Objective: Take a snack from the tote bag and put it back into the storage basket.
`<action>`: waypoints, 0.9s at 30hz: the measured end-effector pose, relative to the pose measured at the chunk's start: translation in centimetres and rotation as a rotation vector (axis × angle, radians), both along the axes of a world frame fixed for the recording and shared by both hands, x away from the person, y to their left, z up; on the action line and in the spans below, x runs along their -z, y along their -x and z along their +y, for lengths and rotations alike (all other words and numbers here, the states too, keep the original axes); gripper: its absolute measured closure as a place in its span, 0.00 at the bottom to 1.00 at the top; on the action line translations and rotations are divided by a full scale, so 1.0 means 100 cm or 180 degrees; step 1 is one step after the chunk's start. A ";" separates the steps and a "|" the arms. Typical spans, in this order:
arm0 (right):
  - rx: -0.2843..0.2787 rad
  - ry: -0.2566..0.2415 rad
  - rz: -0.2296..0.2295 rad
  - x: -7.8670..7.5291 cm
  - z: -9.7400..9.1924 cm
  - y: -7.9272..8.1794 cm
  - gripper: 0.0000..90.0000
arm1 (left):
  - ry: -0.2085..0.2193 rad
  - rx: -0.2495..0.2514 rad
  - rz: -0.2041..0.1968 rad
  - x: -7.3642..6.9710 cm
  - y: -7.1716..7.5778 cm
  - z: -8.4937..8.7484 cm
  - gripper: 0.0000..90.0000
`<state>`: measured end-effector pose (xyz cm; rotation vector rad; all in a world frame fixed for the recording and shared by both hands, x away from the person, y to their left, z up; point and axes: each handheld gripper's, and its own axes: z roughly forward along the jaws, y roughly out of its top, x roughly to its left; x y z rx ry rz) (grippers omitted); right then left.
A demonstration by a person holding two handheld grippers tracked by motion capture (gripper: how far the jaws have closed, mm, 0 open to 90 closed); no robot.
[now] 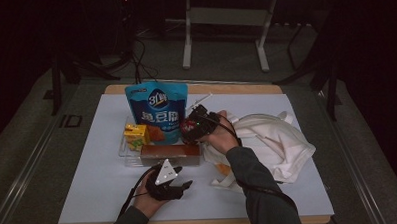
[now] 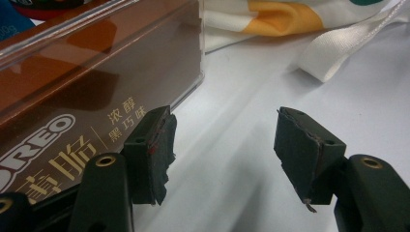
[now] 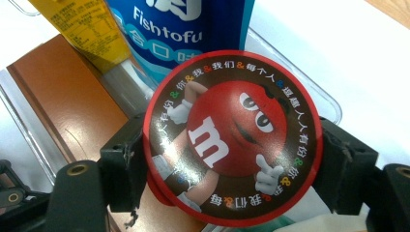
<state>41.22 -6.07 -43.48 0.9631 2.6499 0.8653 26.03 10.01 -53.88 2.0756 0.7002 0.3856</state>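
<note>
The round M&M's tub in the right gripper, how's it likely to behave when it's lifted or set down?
The round tub looks like stiff plastic, so it should keep its shape between the right gripper jaws. Its glossy curved rim could slip or twist in that two-point grip. Set on edge it would probably roll; laid flat beside the blue pouch it should stay put.

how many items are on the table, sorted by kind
pouches: 1, the blue fish tofu pouch
drink cartons: 1, the yellow carton
boxes: 1, the brown Oreo box
round containers: 1, the red M&M's tub, clamped in the right gripper
trays: 1, the clear tray
bags: 1, the white cloth bag
total: 6
</note>
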 end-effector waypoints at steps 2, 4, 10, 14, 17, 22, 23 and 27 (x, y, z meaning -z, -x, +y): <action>0.0000 0.0002 0.0008 0.001 0.000 0.000 0.28 | 0.0001 0.0000 0.0001 0.000 0.000 0.000 0.43; -0.0003 0.0015 0.0014 0.002 0.001 0.000 0.28 | 0.0003 -0.0001 0.0002 0.000 0.000 0.000 0.43; 0.0011 0.0048 0.0052 0.004 0.002 -0.001 0.28 | 0.0000 0.0004 -0.0005 0.000 0.000 0.000 0.43; 0.0006 0.0070 0.0057 0.008 0.002 -0.002 0.28 | 0.0001 0.0005 -0.0002 0.000 0.000 0.000 0.43; 0.0013 0.0086 0.0079 0.010 0.004 -0.002 0.28 | 0.0006 0.0005 0.0003 0.000 0.000 0.000 0.43; 0.0001 0.0085 0.0082 0.012 0.003 -0.002 0.28 | 0.0005 0.0005 0.0003 0.000 0.000 0.000 0.43; -0.0003 0.0088 0.0082 0.012 0.003 -0.002 0.28 | 0.0004 0.0005 0.0002 0.000 0.000 0.000 0.43; -0.0029 0.0112 0.0098 0.012 0.004 -0.002 0.28 | 0.0005 0.0004 0.0000 0.000 0.000 0.000 0.43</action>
